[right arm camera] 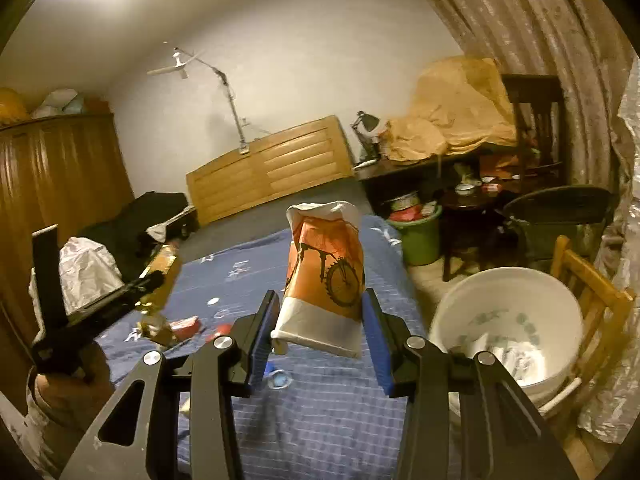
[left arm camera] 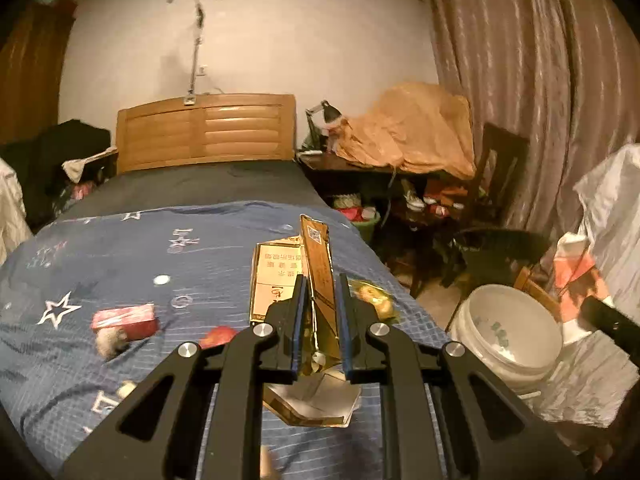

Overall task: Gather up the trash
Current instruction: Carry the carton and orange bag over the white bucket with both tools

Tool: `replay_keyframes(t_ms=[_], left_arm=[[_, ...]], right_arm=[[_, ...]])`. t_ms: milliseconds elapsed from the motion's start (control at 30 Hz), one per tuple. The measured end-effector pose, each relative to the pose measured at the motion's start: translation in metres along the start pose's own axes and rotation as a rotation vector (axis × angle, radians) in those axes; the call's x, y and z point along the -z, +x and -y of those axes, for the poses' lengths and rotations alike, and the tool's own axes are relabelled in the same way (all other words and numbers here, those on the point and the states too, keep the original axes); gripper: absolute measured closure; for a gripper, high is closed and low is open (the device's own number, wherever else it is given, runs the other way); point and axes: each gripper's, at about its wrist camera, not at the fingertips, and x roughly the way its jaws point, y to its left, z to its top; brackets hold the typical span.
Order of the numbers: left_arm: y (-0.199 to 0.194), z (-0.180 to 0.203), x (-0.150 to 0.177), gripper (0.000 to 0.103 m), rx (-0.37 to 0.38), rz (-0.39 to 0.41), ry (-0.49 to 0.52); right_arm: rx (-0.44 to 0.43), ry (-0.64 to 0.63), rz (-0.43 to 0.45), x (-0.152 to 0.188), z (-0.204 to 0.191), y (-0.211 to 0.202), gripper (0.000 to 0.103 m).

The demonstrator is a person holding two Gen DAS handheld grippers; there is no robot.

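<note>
Left tool [left arm camera: 322,312] is clamped tight on a flattened gold carton [left arm camera: 316,264], held up above the blue bed [left arm camera: 120,248]. Right tool [right arm camera: 320,320] grips an orange bicycle-print paper bag [right arm camera: 326,264] over the bed, white bucket [right arm camera: 512,280] just beside it.

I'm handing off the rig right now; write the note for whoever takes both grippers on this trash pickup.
Left gripper: shut on a flattened gold carton, lifted over the bed.
Right gripper: shut on an orange-and-white bicycle-print paper bag.
White bucket stands right of the bed and already holds some paper.
Done: both pieces are picked up.
Left: likely drop both in the bucket, then fetch the red packet, the yellow wrapper and the small bits on the bed.
</note>
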Motion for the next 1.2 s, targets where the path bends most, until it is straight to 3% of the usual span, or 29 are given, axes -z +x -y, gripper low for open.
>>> replay_keyframes(t_ms=[200,400,1200], left_arm=[[0.034,0.055,0.013,0.090,-0.002,-0.050,0.072],[0.053,0.079,0.027,0.090,-0.006,-0.099,0.122],[0.083,0.126,0.038,0.090,0.007,-0.151,0.211]], right_arm=[[0.044,0.014,-0.012,0.002,0.039,-0.003,0.059],[0.061,0.036,-0.032,0.008,0.066,0.002,0.059],[0.142,0.063,-0.028,0.015,0.106,0.002,0.058]])
